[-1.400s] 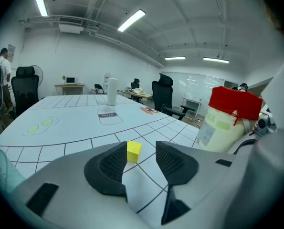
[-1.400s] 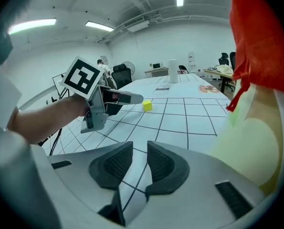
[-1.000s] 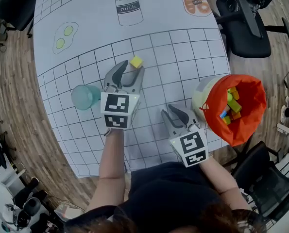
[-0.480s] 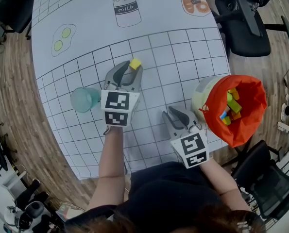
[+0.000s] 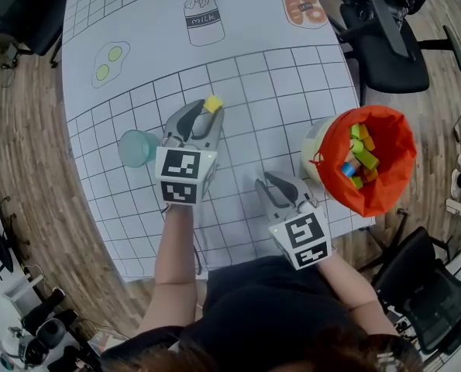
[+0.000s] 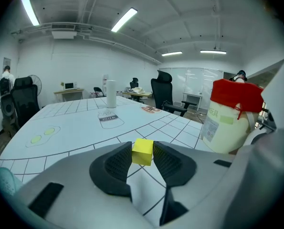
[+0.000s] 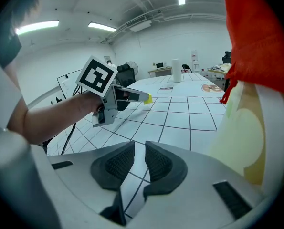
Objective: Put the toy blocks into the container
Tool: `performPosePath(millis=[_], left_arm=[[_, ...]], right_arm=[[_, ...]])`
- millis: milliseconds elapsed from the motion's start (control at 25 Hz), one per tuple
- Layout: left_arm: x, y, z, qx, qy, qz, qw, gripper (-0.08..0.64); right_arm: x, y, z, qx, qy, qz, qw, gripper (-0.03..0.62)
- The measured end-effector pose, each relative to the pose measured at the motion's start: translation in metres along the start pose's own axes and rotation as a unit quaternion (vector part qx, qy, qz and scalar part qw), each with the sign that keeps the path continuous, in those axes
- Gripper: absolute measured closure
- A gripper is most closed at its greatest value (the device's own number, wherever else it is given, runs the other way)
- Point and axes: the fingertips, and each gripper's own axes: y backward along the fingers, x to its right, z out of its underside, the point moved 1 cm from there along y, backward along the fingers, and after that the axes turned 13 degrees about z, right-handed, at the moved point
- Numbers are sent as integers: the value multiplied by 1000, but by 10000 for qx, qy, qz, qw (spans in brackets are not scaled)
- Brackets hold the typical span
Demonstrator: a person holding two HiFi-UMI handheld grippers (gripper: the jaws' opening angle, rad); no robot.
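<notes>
A yellow block [image 5: 213, 104] [image 6: 142, 152] sits between the pads of my left gripper [image 5: 206, 110] [image 6: 142, 155], just above the gridded table sheet [image 5: 276, 91]. Those jaws have just been closing and now press on the block from both sides. My right gripper [image 5: 270, 182] [image 7: 139, 151] hovers nearer the table's front edge; its jaws have been closing to a narrow gap with nothing between them. To its right stands the container [image 5: 317, 147] [image 7: 244, 128], a pale tub lined with an orange-red bag [image 5: 385, 130] that has several coloured blocks [image 5: 356, 157] inside.
A teal cup [image 5: 137, 147] lies on the sheet left of my left gripper. Printed pictures of milk [image 5: 201, 18], eggs [image 5: 109, 59] and bread [image 5: 304, 6] mark the far part of the sheet. Black office chairs [image 5: 385, 45] stand beyond the table's right edge.
The left jaws have closed onto the yellow block, which stood loose between them a second ago. The right jaws have narrowed. The right hand has stayed in place.
</notes>
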Motion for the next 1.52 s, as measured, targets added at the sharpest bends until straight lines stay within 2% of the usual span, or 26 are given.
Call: performPosePath(millis=[360,720,1120,1320,1520], left_arm=[[51,27,-38,355,-126,106,9992,407],[126,46,-92,888,-434,599,9933,407],[210,52,-141,1249,-1062,1338,9773,407],[250,40,-151,1192,-1364,1731,9681,407],[277,24,-149,1060,-1522,1957,9630,407]], right_arm=[[6,41,3,352,-46,-69,9993,517],[24,91,8,621,-114,-53,9980,523],[52,134,26,769,-389,313,9958,525],[67,148,42,774,-640,542,9935,526],[90,162,53,830,-865,850,9891,526]])
